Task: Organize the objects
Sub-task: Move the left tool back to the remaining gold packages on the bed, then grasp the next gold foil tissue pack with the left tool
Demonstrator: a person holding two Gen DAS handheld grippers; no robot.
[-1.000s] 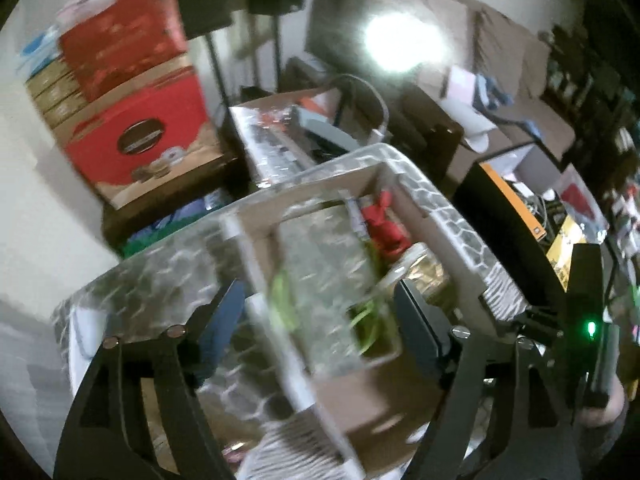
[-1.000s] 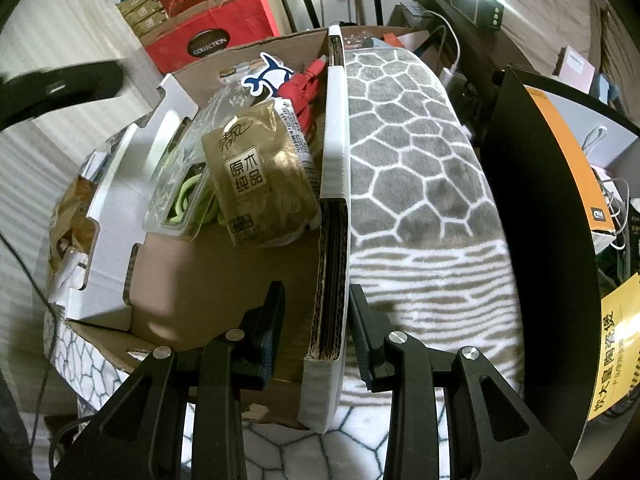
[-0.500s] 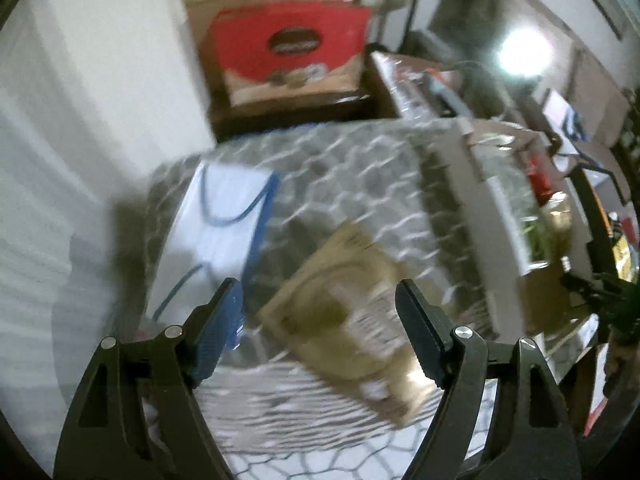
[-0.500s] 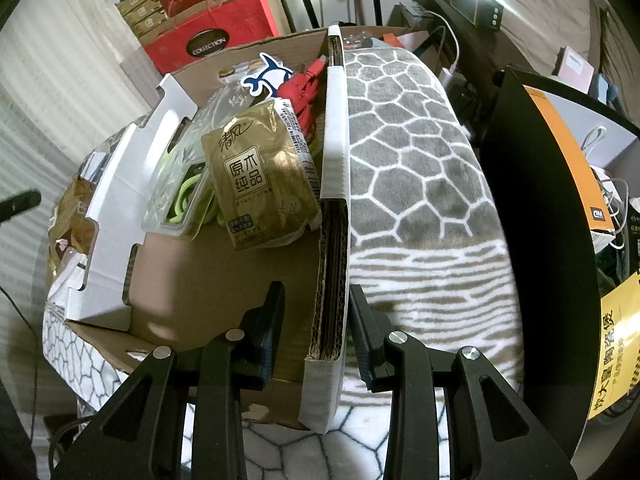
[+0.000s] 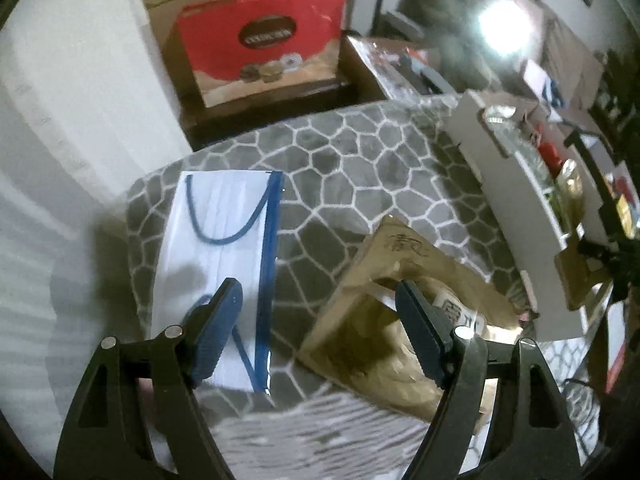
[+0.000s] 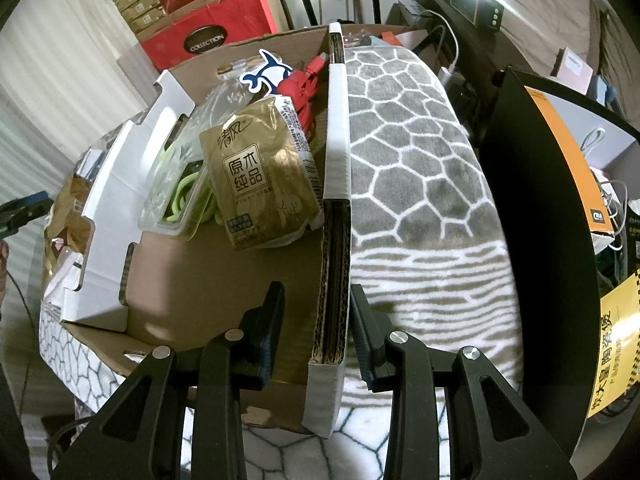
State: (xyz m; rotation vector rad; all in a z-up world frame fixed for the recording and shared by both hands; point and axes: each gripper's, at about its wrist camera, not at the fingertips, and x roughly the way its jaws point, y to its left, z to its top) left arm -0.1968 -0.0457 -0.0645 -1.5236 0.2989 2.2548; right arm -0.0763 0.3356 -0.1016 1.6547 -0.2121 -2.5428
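Your cardboard box (image 6: 208, 280) already holds several items; the gold pack (image 5: 404, 300) at 4 o'clock remains outside under your spread left gripper (image 5: 316, 320); your right gripper (image 6: 316, 320) brackets the box wall, contact unclear.

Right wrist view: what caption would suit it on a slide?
Right gripper straddles the cardboard box's wall; tissue pack lies inside.
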